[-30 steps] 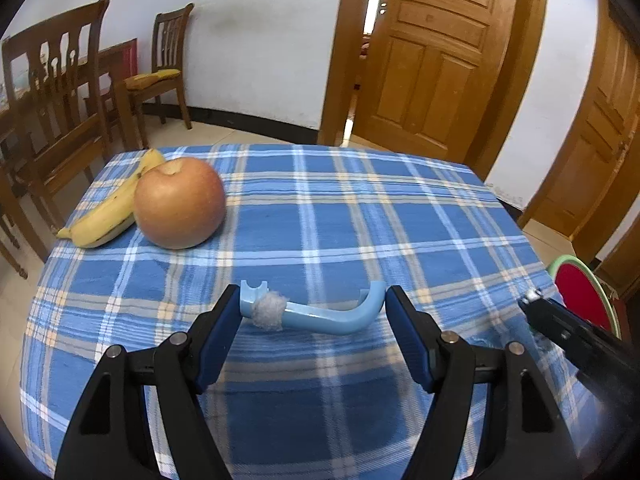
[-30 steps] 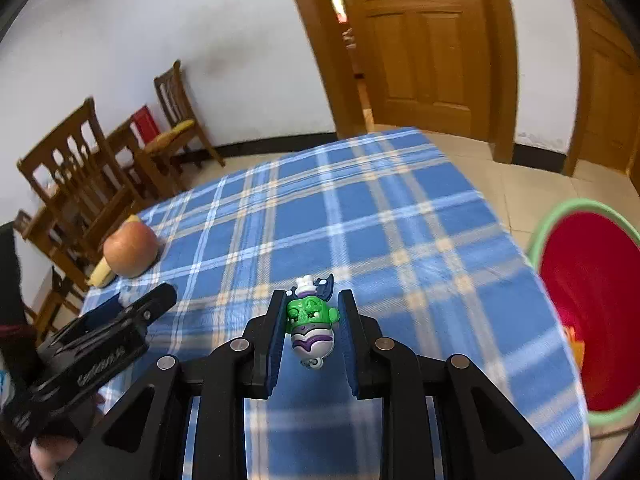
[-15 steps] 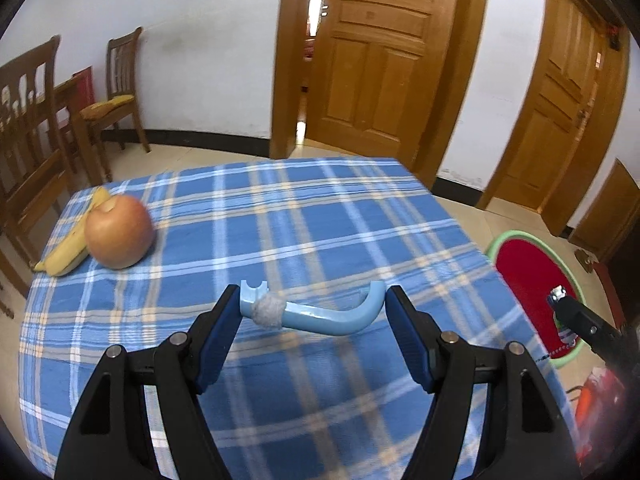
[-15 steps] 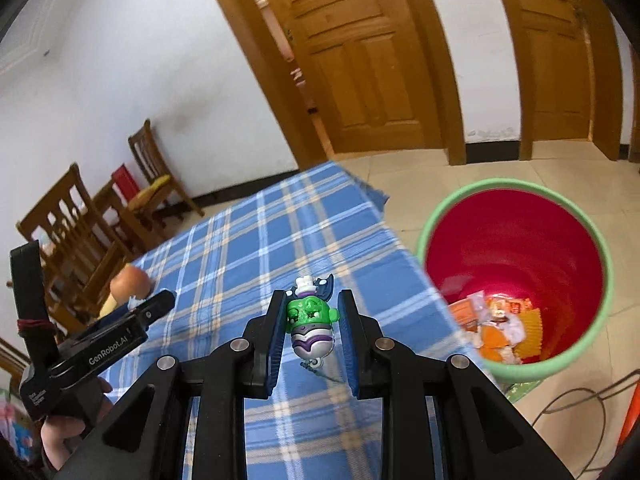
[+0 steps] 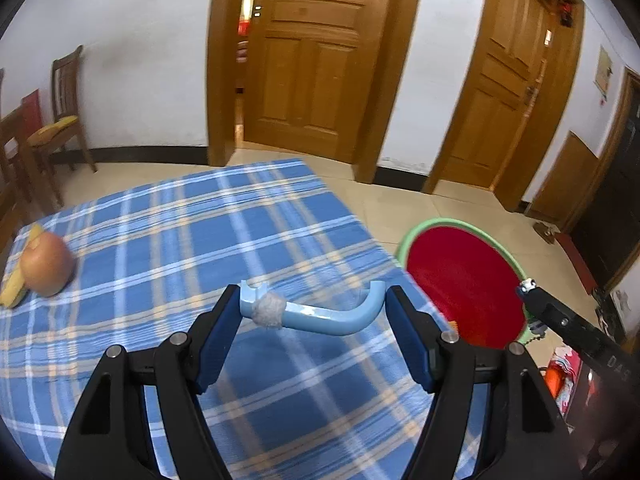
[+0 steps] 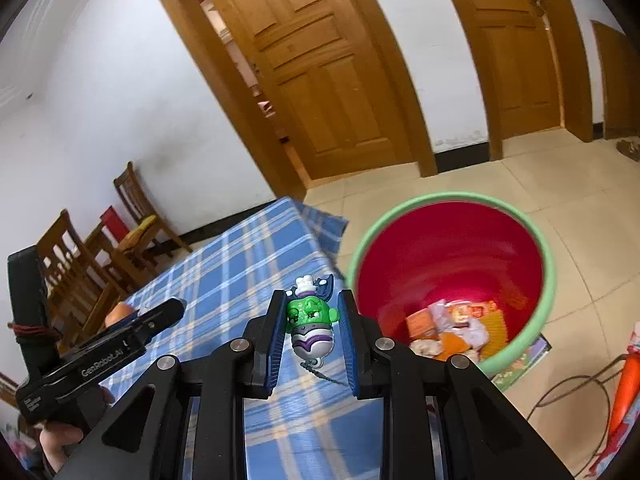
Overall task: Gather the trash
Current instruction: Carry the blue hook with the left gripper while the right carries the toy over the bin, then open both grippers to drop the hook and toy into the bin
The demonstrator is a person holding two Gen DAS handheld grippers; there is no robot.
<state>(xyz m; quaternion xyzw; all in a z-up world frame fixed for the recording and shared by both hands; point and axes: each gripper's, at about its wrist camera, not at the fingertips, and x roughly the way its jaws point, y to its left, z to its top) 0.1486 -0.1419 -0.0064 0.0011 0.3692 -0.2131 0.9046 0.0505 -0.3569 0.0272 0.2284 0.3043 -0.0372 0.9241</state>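
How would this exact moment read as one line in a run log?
left gripper: shut on blue hook | right gripper: shut on green toy | red bin: beside table, holds wrappers | next: drop likely

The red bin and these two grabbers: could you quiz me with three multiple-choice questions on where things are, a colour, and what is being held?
1. Where does the bin stand?
A. On the floor beside the table
B. On the table
C. On a chair

2. What colour is its rim?
A. Yellow
B. Green
C. Black

3. What does the right gripper hold?
A. Nothing
B. An apple
C. A small green toy figure

Answers: 1 A, floor tiles surround it. 2 B, a green ring edges the red inside. 3 C, both pads press on it.
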